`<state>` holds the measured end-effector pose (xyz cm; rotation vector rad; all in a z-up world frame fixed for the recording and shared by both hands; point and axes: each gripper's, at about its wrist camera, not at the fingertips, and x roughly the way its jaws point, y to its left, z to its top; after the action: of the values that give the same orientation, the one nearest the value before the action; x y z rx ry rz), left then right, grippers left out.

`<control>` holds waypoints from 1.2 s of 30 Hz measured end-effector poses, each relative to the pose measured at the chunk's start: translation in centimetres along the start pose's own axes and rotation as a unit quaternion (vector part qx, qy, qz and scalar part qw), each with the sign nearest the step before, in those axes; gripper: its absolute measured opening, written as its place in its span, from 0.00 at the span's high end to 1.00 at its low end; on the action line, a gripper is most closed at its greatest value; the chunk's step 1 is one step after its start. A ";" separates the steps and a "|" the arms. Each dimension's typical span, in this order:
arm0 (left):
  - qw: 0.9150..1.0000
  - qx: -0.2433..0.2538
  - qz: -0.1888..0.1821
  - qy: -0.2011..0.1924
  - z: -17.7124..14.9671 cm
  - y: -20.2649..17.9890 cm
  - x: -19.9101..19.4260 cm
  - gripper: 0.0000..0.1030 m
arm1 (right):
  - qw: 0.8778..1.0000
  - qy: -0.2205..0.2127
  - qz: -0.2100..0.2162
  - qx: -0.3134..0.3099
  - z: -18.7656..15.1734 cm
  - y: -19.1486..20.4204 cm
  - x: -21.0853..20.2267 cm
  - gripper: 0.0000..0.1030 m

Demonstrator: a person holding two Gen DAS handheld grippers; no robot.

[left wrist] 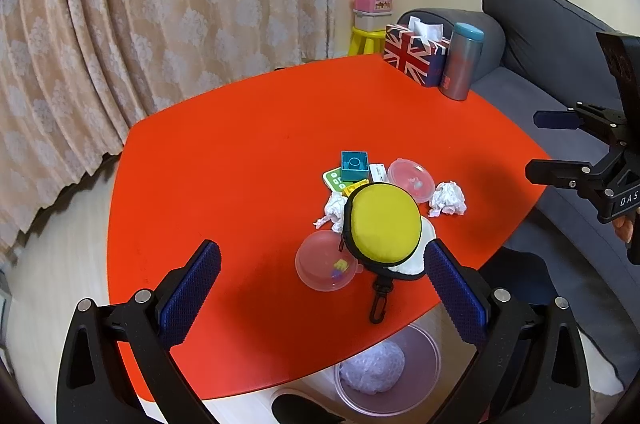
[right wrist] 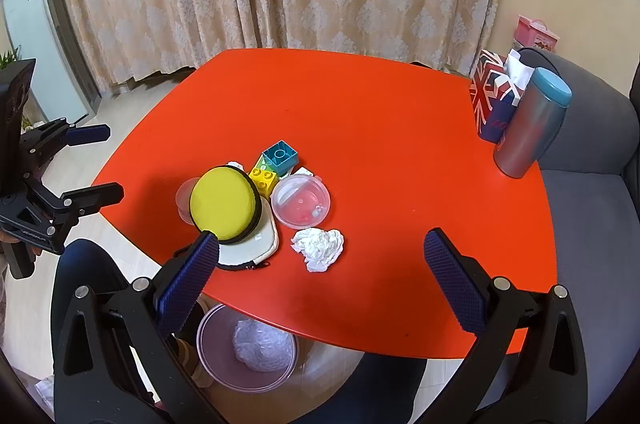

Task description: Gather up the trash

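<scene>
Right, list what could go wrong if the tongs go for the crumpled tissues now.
1. One crumpled tissue lies close to the clear lid; the wide-open right tongs could catch or shove the lid too.
2. The other tissue wad is tucked against the yellow pouch, so the left tongs might drag the pouch or the toy bricks.
3. The bin sits partly under the red table edge; a drop could miss it.
</scene>
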<state>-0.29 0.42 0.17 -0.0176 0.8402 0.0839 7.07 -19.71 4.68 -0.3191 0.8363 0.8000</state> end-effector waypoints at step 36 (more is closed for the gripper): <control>1.000 -0.005 -0.005 -0.002 -0.1 0.4 -0.4 0.06 | 1.000 0.001 0.003 -0.004 -0.2 0.6 0.2 0.03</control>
<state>-0.65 0.76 0.45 -0.0307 0.8365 0.0778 6.61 -19.28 4.45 -0.3251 0.8358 0.8088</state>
